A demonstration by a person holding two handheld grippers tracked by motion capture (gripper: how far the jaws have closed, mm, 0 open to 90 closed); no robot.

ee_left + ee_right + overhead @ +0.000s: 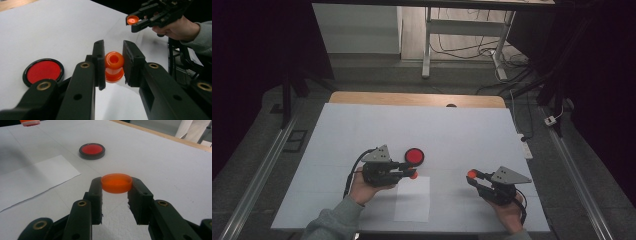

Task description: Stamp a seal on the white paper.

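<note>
— Nearest the lens?
— Two black jaws of the left gripper (113, 67), clamped on one orange spool-shaped piece (114, 66), held above the white table (462, 135).
— And opposite?
— Right gripper (116, 188), clenched on one shallow orange cap (116, 183), open side up, also off the surface.
— Anything else, counted?
— One red disc in a black rim (414, 156), lying flat just beyond the left gripper. One white paper sheet (413, 199), between both hands.

Two grippers (412, 174) (472, 174), two orange pieces (114, 66) (116, 183), one red disc (414, 156), one paper sheet (413, 199).
</note>
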